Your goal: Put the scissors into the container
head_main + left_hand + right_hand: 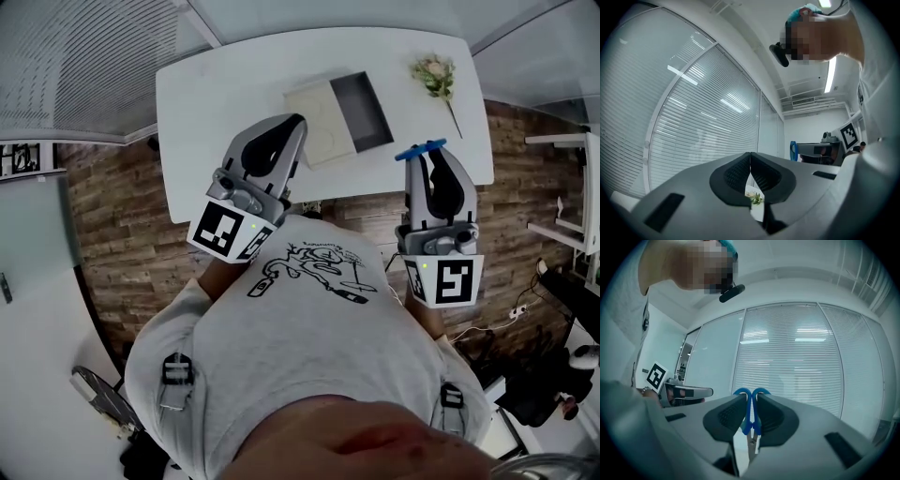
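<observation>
Right gripper [751, 414] jaws clamped on blue scissors [750, 420], left gripper [750, 174] jaws closed, empty, container [339, 117] on surface [216, 80].

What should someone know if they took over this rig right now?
Left gripper: jaws together, empty, held off the table.
Right gripper: jaws shut on the scissors' blue handles, held in the air.
Container: on the table ahead, its dark compartment open and apparently empty; a flower lies to its right.
Done: scissors picked up.
Left: carry them over the container, lower and release.
</observation>
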